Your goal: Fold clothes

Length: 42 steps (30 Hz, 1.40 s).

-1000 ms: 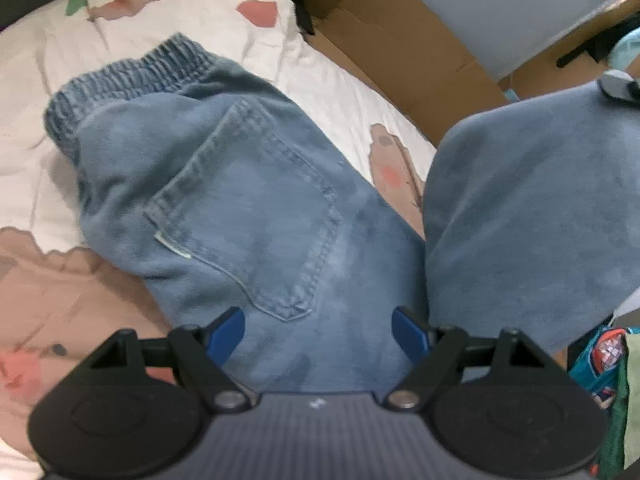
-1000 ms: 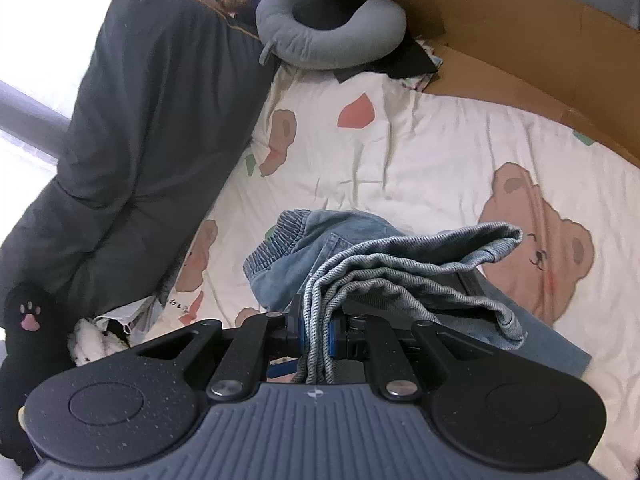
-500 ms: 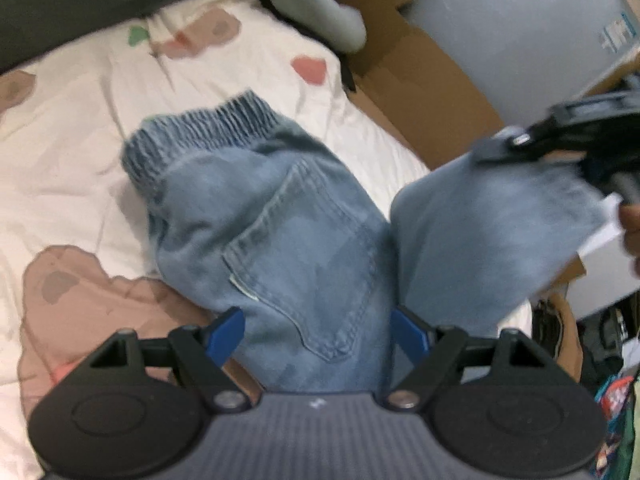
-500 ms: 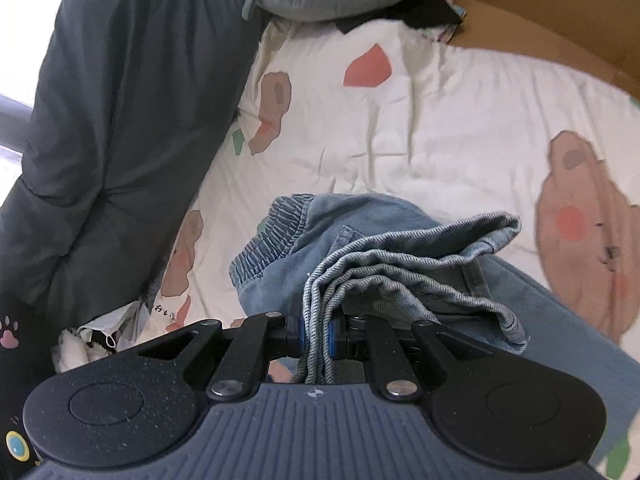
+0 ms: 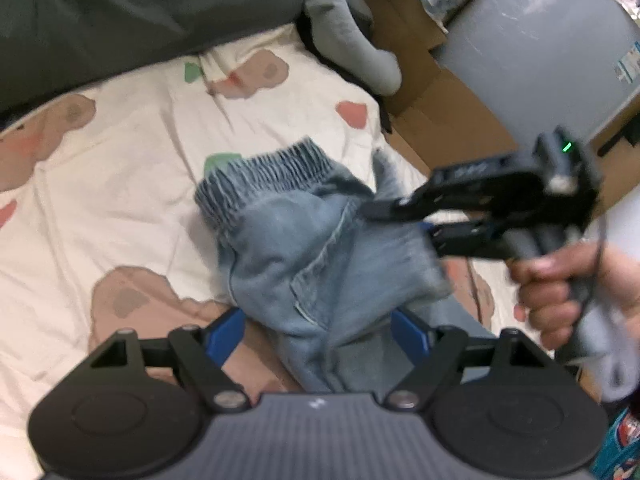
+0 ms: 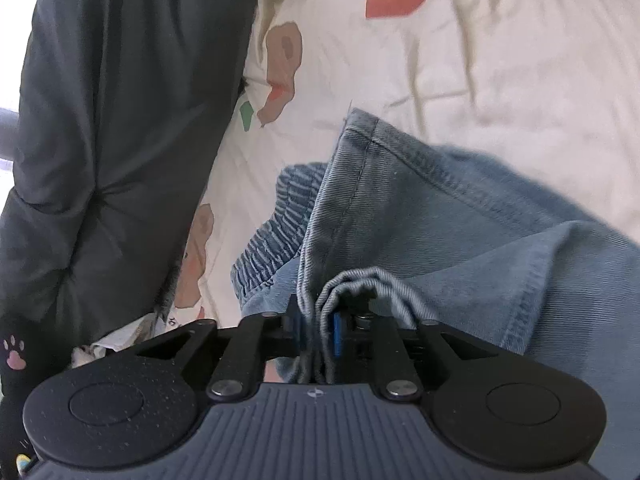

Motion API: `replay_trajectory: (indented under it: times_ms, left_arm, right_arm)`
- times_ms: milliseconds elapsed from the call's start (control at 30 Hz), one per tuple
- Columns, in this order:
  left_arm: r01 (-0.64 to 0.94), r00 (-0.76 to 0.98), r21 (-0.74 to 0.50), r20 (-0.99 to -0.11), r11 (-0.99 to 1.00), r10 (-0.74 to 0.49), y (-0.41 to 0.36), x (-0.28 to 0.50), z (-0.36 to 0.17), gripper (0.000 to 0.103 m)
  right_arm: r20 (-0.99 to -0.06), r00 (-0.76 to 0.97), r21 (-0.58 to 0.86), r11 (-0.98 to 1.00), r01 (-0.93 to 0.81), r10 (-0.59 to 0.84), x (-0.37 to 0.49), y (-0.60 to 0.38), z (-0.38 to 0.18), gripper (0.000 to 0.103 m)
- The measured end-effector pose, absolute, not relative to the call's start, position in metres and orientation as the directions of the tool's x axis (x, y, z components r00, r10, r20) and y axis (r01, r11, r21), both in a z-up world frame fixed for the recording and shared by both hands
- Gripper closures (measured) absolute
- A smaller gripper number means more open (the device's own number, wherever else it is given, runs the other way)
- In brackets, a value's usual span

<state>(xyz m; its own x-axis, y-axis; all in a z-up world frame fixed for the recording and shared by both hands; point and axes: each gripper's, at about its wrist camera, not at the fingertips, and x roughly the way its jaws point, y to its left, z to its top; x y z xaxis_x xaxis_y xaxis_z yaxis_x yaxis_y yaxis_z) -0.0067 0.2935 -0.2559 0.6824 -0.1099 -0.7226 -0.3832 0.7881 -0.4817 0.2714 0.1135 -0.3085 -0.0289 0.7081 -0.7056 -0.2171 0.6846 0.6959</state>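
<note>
Light blue jeans (image 5: 304, 248) lie on the bear-print sheet (image 5: 120, 200), elastic waistband (image 5: 260, 176) at the far end. The leg part is folded back over the seat and pocket. In the left wrist view my right gripper (image 5: 400, 224), held by a hand (image 5: 548, 292), reaches in from the right onto that folded part. My right gripper (image 6: 316, 332) has its jaws opening; the bunched hem (image 6: 320, 312) still fills the narrow gap between the pads. My left gripper (image 5: 320, 332) hovers open above the near fold, and its fingers (image 5: 226, 332) touch no cloth.
A dark grey duvet (image 5: 120, 12) borders the sheet on the far and left side (image 6: 100, 120). A grey neck pillow (image 5: 348, 48), brown cardboard (image 5: 440, 92) and a pale grey box (image 5: 540, 60) stand along the right edge of the bed.
My right gripper has come down and laid the folded leg over the seat near the waistband, and its jaws have parted a little. My left gripper has drawn back and up.
</note>
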Motion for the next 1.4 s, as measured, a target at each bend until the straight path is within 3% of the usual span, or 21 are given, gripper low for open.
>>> replay_trajectory:
  times_ms: [233,467,567,733,900,1167,1400]
  left_arm:
    - [-0.402,0.697,-0.438,-0.716,0.804,-0.041,0.308,-0.01,-0.251,0.02]
    - [-0.427,0.721,-0.481,-0.692,0.766,-0.033,0.305,0.007,-0.263,0.02]
    - [-0.415,0.73,-0.434,-0.684,0.799,0.008,0.297,0.016,-0.26,0.02]
    - [-0.412,0.751,-0.412,-0.659,0.813,0.046,0.292,0.021,-0.255,0.02]
    - [-0.387,0.756,-0.385,-0.652,0.838,0.05,0.29,0.026,-0.256,0.021]
    - [-0.372,0.759,-0.407,-0.651,0.834,0.021,0.286,0.031,-0.265,0.039]
    - [-0.404,0.745,-0.436,-0.667,0.805,0.013,0.288,0.037,-0.281,0.039]
  right_arm:
    - [-0.603,-0.056,0.792,0.59,-0.155,0.796,0.27,0.111,-0.32,0.053]
    - [-0.592,-0.03,0.789,0.572,-0.226,0.805,0.276,0.091,-0.313,0.053]
    - [-0.577,-0.015,0.792,0.555,-0.255,0.816,0.282,0.087,-0.309,0.053]
    - [-0.505,0.013,0.832,0.49,-0.261,0.863,0.294,0.08,-0.294,0.046]
    - [-0.5,0.061,0.814,0.493,-0.308,0.864,0.302,0.059,-0.278,0.041]
    - [-0.581,0.1,0.798,0.59,-0.126,0.808,0.288,0.004,-0.32,0.04]
    - [-0.629,0.054,0.777,0.63,0.005,0.775,0.261,0.001,-0.364,0.04]
